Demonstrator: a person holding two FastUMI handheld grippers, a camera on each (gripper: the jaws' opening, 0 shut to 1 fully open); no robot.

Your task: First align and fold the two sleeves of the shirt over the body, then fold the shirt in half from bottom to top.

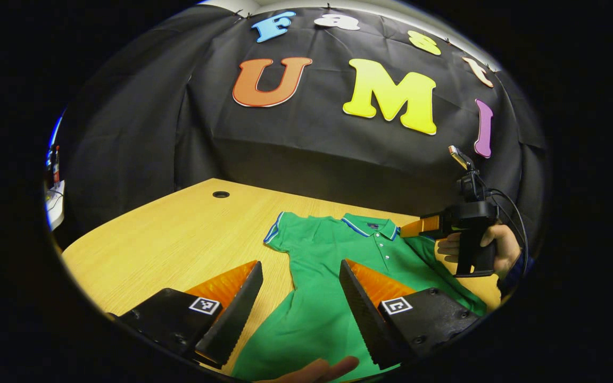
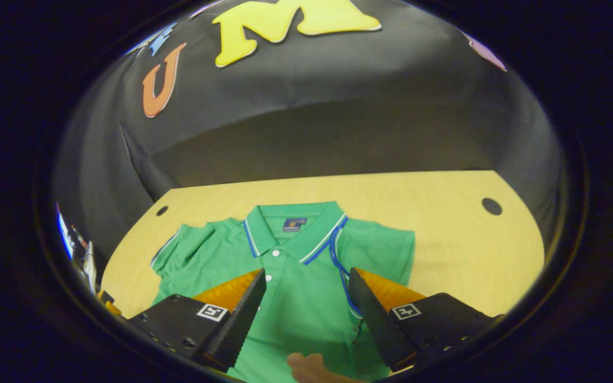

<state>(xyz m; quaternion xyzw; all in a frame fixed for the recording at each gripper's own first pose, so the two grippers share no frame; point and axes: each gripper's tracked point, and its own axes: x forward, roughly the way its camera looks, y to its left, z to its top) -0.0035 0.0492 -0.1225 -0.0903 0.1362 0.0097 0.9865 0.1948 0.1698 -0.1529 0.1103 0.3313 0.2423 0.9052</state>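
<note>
Shirt flat on wooden table — both tongs wide open, empty.

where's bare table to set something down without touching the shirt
Bare table lies right of the shirt in the right gripper view, out to a round hole. In the left gripper view, another patch lies between the spread sleeve and the other hole. Mid-table is crowded.

Black cloth wall behind wooden table
</note>
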